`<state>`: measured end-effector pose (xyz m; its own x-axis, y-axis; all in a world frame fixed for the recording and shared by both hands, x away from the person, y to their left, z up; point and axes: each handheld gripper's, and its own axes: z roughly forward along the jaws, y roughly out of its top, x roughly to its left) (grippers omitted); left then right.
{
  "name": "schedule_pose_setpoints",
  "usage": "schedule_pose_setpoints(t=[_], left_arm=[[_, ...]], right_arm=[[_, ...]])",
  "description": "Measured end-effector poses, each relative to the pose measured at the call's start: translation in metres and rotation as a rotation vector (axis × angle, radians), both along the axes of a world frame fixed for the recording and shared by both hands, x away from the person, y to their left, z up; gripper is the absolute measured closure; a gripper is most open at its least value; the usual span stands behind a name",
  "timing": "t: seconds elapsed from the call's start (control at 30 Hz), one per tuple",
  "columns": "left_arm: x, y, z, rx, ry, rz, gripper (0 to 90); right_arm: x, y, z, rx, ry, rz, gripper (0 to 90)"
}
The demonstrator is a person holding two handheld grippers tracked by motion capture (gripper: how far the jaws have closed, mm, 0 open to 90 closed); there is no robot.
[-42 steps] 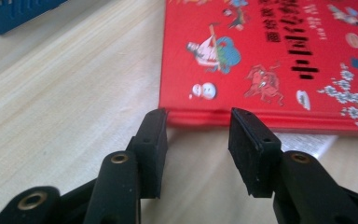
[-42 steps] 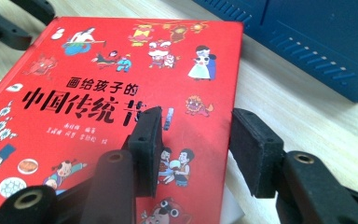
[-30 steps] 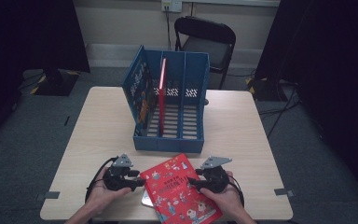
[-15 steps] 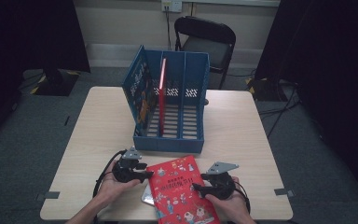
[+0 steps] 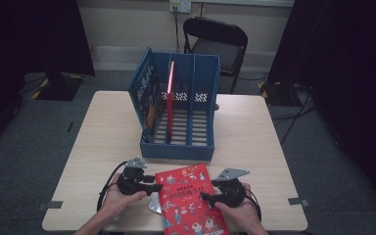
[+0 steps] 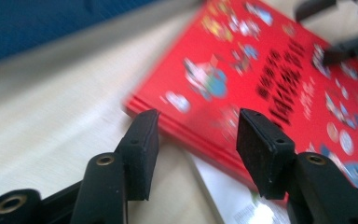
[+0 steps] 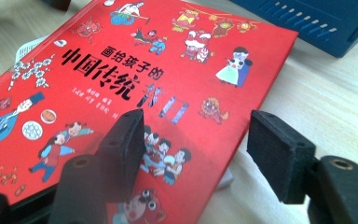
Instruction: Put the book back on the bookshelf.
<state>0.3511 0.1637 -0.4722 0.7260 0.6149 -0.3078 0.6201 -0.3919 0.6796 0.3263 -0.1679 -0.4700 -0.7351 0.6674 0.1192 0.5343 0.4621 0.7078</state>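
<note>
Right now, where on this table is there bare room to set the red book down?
Bare table lies left of the blue file rack and right of it. The near edge is crowded: both grippers flank the red book.

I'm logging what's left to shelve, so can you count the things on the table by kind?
Books lying flat: 2, the red picture book and a pale book under it
Books standing in the rack: 1, a red book
File racks: 1, the blue rack
Hand-held grippers: 2, left gripper, right gripper
Total: 6
</note>
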Motion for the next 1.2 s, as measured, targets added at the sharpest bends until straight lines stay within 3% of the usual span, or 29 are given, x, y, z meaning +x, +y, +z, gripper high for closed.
schedule_pose_setpoints(t=[0.07, 0.13, 0.27, 0.33, 0.53, 0.73, 0.83, 0.9, 1.03, 1.1, 1.2], left_arm=[[-0.006, -0.009, -0.003, 0.036, 0.001, -0.033, 42.4], [-0.007, -0.01, -0.002, 0.041, -0.006, -0.028, 40.1], [-0.003, -0.01, -0.003, 0.028, -0.012, -0.034, 43.3], [0.001, -0.01, -0.004, -0.01, 0.006, -0.027, 45.5], [0.01, -0.022, -0.005, -0.007, -0.024, -0.032, 44.8], [0.02, -0.032, -0.006, -0.013, -0.03, -0.039, 42.3], [0.02, -0.032, -0.007, -0.015, -0.036, -0.041, 42.5], [0.017, -0.032, -0.008, 0.012, -0.052, -0.059, 42.4], [0.013, -0.028, -0.014, -0.035, -0.078, -0.051, 42.0], [0.01, -0.027, -0.013, -0.04, -0.058, -0.049, 41.4], [0.006, -0.028, -0.012, -0.023, -0.062, -0.046, 39.6]], right_arm=[[0.002, 0.001, -0.001, 0.004, 0.005, 0.001, 33.6], [0.003, 0.001, -0.001, 0.005, 0.008, -0.002, 32.8], [0.006, -0.001, -0.005, 0.044, 0.042, -0.015, 27.8], [0.006, -0.002, -0.006, 0.047, 0.047, -0.021, 25.4], [0.001, -0.003, -0.005, 0.004, 0.003, -0.043, 19.5], [-0.001, -0.007, -0.006, 0.002, -0.007, -0.062, 15.9], [0.001, -0.007, -0.006, 0.007, 0.004, -0.068, 14.6], [0.001, -0.008, -0.007, 0.01, 0.004, -0.068, 14.2], [0.003, -0.009, -0.008, 0.023, 0.016, -0.069, 13.7], [0.002, -0.009, -0.008, 0.023, 0.011, -0.069, 14.0], [0.002, -0.009, -0.008, 0.026, 0.01, -0.073, 13.8]])
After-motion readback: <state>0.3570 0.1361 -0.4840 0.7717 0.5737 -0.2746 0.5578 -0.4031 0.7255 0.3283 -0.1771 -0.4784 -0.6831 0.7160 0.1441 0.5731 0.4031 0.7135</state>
